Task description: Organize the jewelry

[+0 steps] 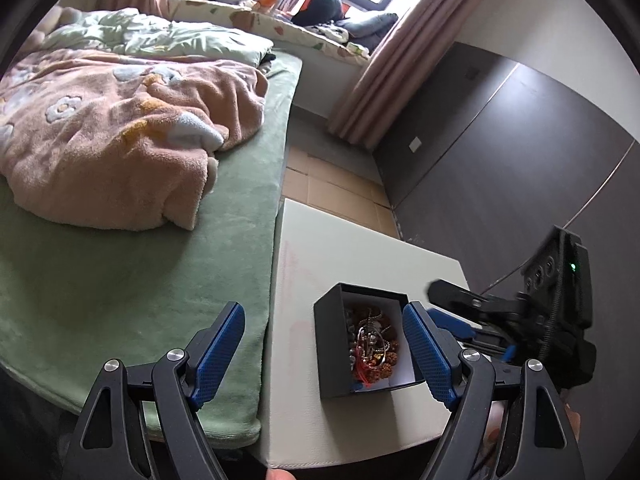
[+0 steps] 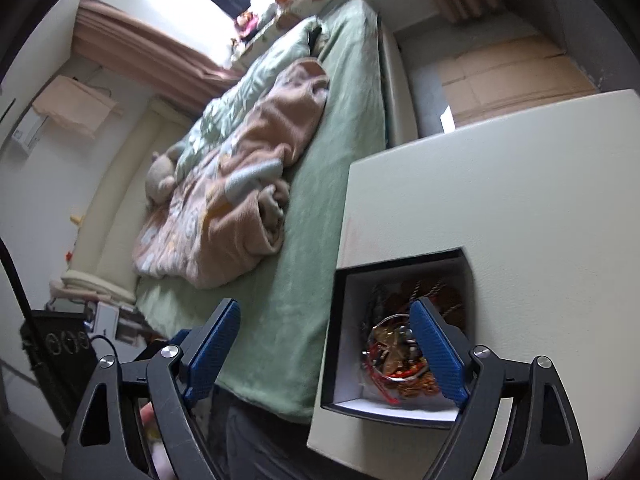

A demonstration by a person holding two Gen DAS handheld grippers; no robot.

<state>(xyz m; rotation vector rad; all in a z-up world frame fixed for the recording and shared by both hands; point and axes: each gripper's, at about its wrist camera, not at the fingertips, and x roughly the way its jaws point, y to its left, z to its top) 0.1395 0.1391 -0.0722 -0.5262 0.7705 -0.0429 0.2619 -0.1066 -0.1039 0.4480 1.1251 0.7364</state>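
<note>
Two grippers: I have the left gripper (image 1: 324, 344) and the right gripper (image 2: 326, 350); both stand spread wide and hold nothing.
One box: a black open-topped box (image 1: 334, 356) with a white lining sits on the pale tabletop (image 1: 360, 248), at about 5 o'clock in the left wrist view and 5 o'clock in the right wrist view.
One heap of jewelry: the jewelry (image 1: 372, 344) lies tangled inside the box; I make out brown beads, silver chain, a metal ring and red cord. I cannot count the separate pieces.
Left gripper position: its right-hand finger is just beside the box's right wall; its other finger is out over the green bedcover (image 1: 120, 264) at 7 o'clock.
Right gripper position: one blue finger hangs over the jewelry in the box, the other over the bed edge; whether the finger touches the heap I cannot tell.
Loose pieces on tabletop: none that I can see.
Step in hand, my judgement: jewelry appears gathered into the box, and the right gripper is open above it, consistent with a drop-off or a fresh reach.
Next move, my judgement: no lid is in view, so either clear both grippers away, or bring one fingertip pair down on a single strand without dragging the whole tangle.
One pink blanket (image 1: 112, 148): bunched on the bed at 10 o'clock, not part of the job.
</note>
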